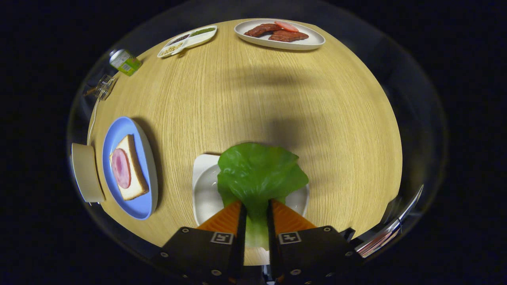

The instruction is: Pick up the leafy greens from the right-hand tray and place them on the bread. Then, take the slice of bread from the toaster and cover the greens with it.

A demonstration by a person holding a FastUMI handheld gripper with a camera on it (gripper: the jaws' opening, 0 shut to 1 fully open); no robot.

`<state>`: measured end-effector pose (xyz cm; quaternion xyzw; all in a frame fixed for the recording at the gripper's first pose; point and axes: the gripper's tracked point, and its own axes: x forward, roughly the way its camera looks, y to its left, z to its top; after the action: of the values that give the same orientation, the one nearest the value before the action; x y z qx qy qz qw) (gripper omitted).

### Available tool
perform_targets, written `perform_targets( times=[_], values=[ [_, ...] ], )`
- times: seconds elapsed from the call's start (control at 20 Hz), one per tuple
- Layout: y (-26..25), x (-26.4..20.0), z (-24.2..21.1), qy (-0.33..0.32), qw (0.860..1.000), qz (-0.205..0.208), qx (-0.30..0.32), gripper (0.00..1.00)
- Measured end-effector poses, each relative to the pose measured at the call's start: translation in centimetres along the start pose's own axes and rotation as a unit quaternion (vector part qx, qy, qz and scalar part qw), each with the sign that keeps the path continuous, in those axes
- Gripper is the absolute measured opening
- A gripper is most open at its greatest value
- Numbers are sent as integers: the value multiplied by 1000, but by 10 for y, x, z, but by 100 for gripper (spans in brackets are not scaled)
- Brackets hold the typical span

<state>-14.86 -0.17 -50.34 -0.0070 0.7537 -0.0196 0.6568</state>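
Observation:
A green lettuce leaf (257, 174) stands out ahead of my gripper (256, 206), which is shut on its stem end; both fingers press on it. Under the leaf lies the white square tray (204, 190) it came from. To the left, a blue plate (140, 206) holds a slice of bread (132, 158) with a round slice of pink ham (121, 168) on top. Beyond that plate's left rim sits the cream toaster (85, 172); I cannot make out a slice in it.
At the far side of the wooden table (277, 111) a white oval plate (313, 41) carries brown meat strips and a red slice. A divided white dish (188, 39) of condiments, a small green-labelled can (124, 61) and a clear object lie far left.

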Motion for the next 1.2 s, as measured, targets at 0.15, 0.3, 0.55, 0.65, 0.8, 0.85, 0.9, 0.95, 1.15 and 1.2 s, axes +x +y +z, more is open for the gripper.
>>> perform_targets(
  times=[0.15, 0.3, 0.55, 0.65, 0.8, 0.85, 0.9, 0.95, 1.15, 1.2],
  values=[
    [1, -5, 5, -7, 1000, 14, 20, 6],
    [15, -26, 16, -38, 998, 33, 25, 4],
    [53, -68, 36, -91, 994, 64, -12, 4],
    [73, -83, 40, -101, 991, 81, -21, 4],
    [106, -99, 45, -110, 987, 105, -42, 4],
    [116, -102, 46, -112, 986, 110, -51, 4],
    [126, -104, 47, -113, 985, 113, -59, 4],
    [136, -104, 48, -117, 984, 112, -70, 4],
    [176, -98, 47, -113, 980, 120, -112, 6],
    [186, -95, 46, -109, 979, 124, -117, 6]
  ],
)
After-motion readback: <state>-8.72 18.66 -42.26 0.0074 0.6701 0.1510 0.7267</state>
